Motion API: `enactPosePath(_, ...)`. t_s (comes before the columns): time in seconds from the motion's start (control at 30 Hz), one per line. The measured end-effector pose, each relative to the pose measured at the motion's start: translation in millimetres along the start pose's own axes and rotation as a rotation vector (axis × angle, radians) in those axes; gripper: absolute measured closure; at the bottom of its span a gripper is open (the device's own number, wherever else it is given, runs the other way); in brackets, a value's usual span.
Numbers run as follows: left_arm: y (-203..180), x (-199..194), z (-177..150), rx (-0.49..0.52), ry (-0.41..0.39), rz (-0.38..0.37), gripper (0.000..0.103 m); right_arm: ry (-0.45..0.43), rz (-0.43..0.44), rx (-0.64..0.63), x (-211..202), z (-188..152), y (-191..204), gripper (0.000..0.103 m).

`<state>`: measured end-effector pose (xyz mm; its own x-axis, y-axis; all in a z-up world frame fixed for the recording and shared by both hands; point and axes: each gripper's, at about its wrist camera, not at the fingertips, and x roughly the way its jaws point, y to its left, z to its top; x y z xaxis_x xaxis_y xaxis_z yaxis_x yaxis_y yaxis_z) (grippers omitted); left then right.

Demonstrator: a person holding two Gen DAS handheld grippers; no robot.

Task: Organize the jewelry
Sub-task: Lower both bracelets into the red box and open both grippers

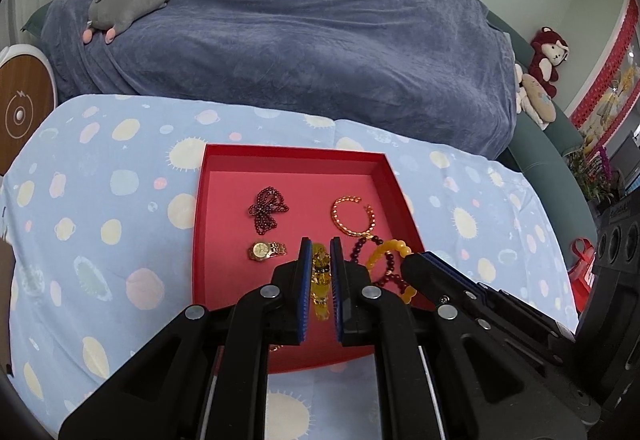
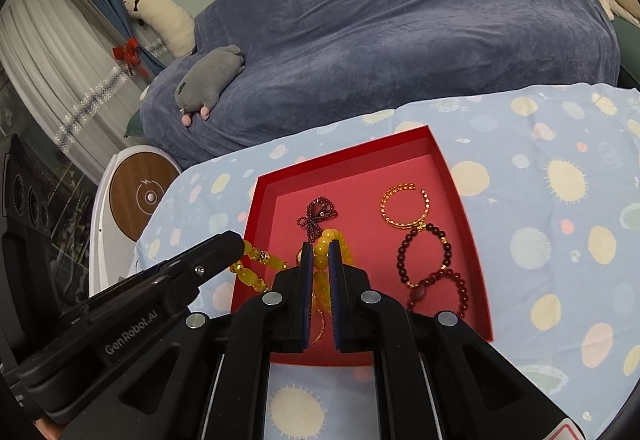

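Observation:
A red tray (image 1: pixel 288 156) (image 2: pixel 472 232) lies on the spotted cloth. In it are a dark red bead necklace (image 1: pixel 267 209) (image 2: pixel 318 214), a gold chain bracelet (image 1: pixel 354 215) (image 2: pixel 404 205), a gold watch (image 1: pixel 266 250) and a dark red bead bracelet (image 2: pixel 434 266) (image 1: pixel 390 268). My left gripper (image 1: pixel 321 246) is shut on a clear yellow bead bracelet (image 1: pixel 321 282) (image 2: pixel 256 268) and holds it over the tray. My right gripper (image 2: pixel 320 246) is shut on an opaque yellow bead bracelet (image 2: pixel 322 264) (image 1: pixel 394 252) just beside it.
A blue blanket covers the sofa (image 1: pixel 304 24) behind the table, with a grey plush toy (image 1: pixel 128 2) on it. A round white and wood device (image 1: pixel 22 108) stands at the left. Plush toys (image 1: pixel 546 56) and black speakers (image 1: pixel 618 240) are at the right.

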<state>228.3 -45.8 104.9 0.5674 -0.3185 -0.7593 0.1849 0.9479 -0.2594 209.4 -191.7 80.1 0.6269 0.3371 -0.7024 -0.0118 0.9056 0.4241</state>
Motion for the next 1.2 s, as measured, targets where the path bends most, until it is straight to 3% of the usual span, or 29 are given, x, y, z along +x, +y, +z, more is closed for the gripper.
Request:
enactPosePath(0.3,18,25,-4,-0.025,0.032,0.032,0.094,0.047,-0.017,-0.013,28,1,0,0.095)
enactPosePath(0.4,18,25,-7,-0.023,0.015,0.044,0.093,0.041,-0.024,-0.003,29,0,-2,0.088)
enactPosePath(0.53,21,23,-10,-0.043,0.005,0.062,0.068,0.036,-0.037,0.002,25,-2,-4,0.085)
enactPosePath(0.63,24,18,-14,-0.052,0.0,0.068,0.065,0.018,-0.05,0.004,16,-7,-7,0.074)
enactPosePath(0.7,26,14,-18,-0.063,-0.001,0.072,0.063,0.016,-0.052,0.003,11,-10,-9,0.074)
enactPosePath(1.2,18,-9,-56,-0.053,0.021,0.076,0.063,0.019,-0.066,0.034,-25,-50,-19,0.074)
